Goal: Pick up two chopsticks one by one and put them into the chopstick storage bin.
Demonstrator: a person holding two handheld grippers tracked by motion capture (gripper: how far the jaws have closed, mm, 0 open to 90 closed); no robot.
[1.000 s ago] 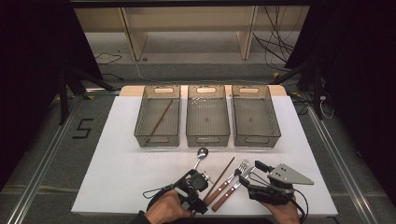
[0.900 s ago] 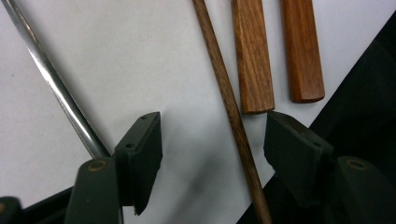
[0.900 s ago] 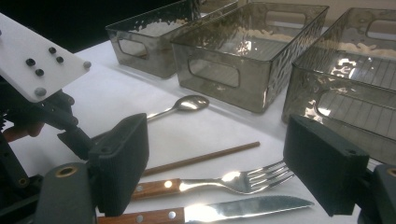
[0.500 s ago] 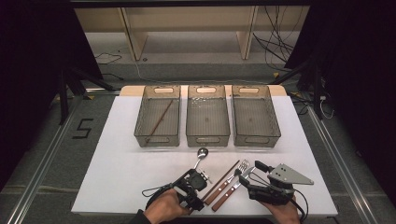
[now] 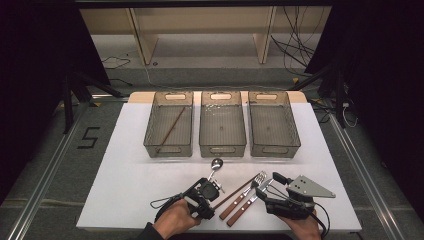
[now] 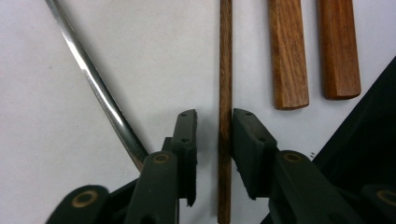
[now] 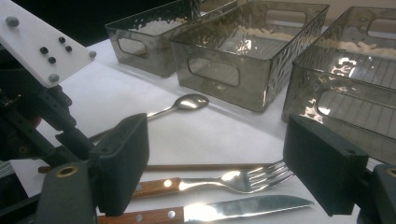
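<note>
A thin wooden chopstick [image 6: 225, 70] lies on the white table between the jaws of my left gripper [image 6: 215, 119]. The jaws have just been closing. The right pad is at the stick and a gap remains at the left pad. In the high view my left gripper [image 5: 210, 195] points down at this chopstick [image 5: 235, 192], near the table's front edge. My right gripper [image 7: 219, 149] stands wide open, low over a wood-handled fork [image 7: 243, 179] and knife [image 7: 247, 207]. A steel spoon [image 5: 216, 165] lies just beyond the left gripper.
Three clear grey bins stand in a row across the table's middle: left [image 5: 168, 150], middle [image 5: 222, 148] and right [image 5: 275, 148]. A second chopstick [image 5: 172, 127] lies in the left bin. The fork's and knife's wooden handles [image 6: 289, 51] lie right beside the left gripper.
The left gripper's jaws have drawn closer together around the chopstick. Both hands have stayed almost where they were.
</note>
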